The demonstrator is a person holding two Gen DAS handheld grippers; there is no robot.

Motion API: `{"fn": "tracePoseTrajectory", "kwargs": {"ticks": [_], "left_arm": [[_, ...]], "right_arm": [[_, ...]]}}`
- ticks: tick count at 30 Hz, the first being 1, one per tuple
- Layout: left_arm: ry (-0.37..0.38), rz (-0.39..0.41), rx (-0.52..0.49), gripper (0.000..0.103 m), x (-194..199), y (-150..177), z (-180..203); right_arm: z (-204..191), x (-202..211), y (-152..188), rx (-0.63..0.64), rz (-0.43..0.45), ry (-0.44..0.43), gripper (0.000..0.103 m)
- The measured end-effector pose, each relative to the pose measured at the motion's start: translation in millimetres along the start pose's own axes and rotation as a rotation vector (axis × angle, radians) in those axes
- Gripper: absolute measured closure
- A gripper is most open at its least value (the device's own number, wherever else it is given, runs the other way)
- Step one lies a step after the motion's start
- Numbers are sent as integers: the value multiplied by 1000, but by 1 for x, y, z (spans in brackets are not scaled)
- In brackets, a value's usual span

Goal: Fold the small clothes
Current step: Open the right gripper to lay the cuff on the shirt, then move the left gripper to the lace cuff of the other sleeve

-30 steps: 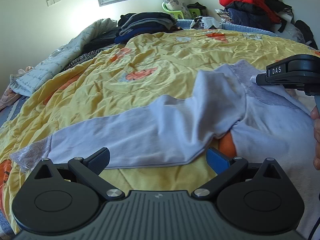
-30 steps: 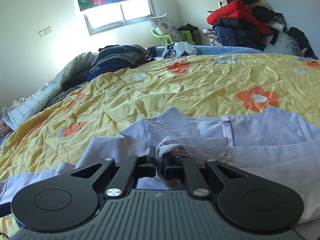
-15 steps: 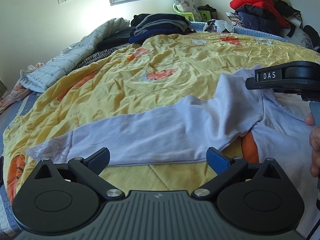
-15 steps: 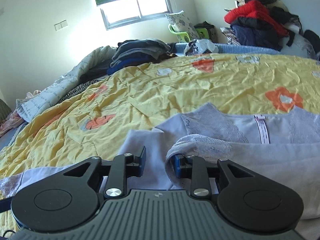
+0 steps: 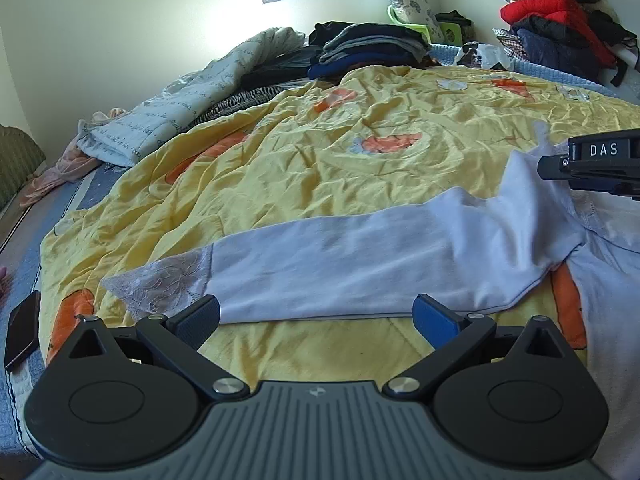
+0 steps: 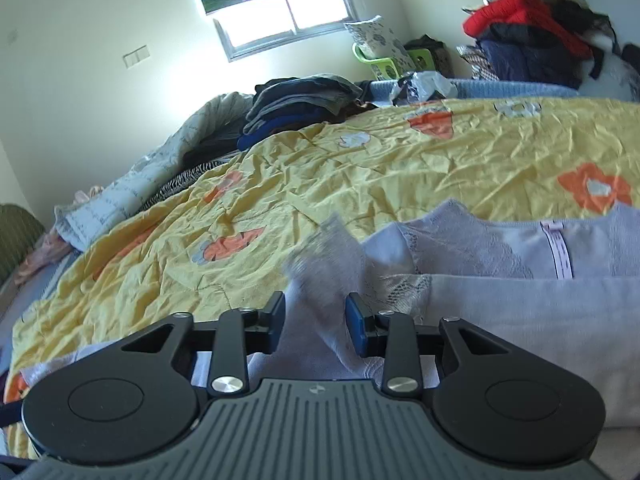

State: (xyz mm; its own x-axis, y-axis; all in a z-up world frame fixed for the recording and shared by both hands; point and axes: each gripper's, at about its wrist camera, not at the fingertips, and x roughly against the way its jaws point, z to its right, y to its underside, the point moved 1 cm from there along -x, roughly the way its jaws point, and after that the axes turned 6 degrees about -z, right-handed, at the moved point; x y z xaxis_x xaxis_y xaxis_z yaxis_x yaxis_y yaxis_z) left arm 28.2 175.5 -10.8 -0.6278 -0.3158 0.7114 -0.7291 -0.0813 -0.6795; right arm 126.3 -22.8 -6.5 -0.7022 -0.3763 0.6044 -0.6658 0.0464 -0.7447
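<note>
A pale lavender long-sleeved top with lace trim lies on the yellow flowered quilt (image 5: 320,160). Its left sleeve (image 5: 360,264) stretches flat toward a lace cuff (image 5: 156,288). My left gripper (image 5: 316,316) is open wide and empty, just short of the sleeve's near edge. In the right wrist view the top's neckline with its label (image 6: 556,248) faces me. My right gripper (image 6: 316,320) is open, with a blurred lace-edged flap of the top (image 6: 324,264) between and just beyond its fingers. The right gripper's body (image 5: 596,164) shows over the shoulder in the left wrist view.
A dark phone (image 5: 22,330) lies at the bed's left edge. Folded dark clothes (image 5: 368,46) and a grey quilted blanket (image 5: 180,108) sit at the far side. A heap of red and dark jackets (image 5: 560,28) is at the far right.
My right gripper has opened and let go of the lace-edged flap, which is falling. My left gripper has drawn back and left, bringing the whole sleeve and cuff into view.
</note>
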Motion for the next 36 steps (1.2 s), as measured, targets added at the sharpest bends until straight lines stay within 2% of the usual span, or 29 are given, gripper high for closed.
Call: {"fn": "tracePoseTrajectory", "kwargs": {"ticks": [4, 6, 10, 24, 29, 36], "left_arm": [[0, -4, 16, 0, 0, 3, -10], [-4, -3, 28, 0, 0, 6, -17], [-3, -33, 66, 0, -8, 9, -29], [48, -80, 278, 0, -18, 16, -81], [65, -98, 314, 0, -22, 16, -84], [49, -105, 350, 0, -25, 14, -82]], "right_arm": [[2, -14, 3, -19, -68, 19, 60], [1, -8, 5, -27, -36, 11, 60], [-19, 3, 6, 62, -7, 3, 60], [-71, 6, 34, 202, -68, -81, 60], [-80, 6, 40, 239, -79, -80, 60], [-85, 7, 47, 272, -97, -85, 58]]}}
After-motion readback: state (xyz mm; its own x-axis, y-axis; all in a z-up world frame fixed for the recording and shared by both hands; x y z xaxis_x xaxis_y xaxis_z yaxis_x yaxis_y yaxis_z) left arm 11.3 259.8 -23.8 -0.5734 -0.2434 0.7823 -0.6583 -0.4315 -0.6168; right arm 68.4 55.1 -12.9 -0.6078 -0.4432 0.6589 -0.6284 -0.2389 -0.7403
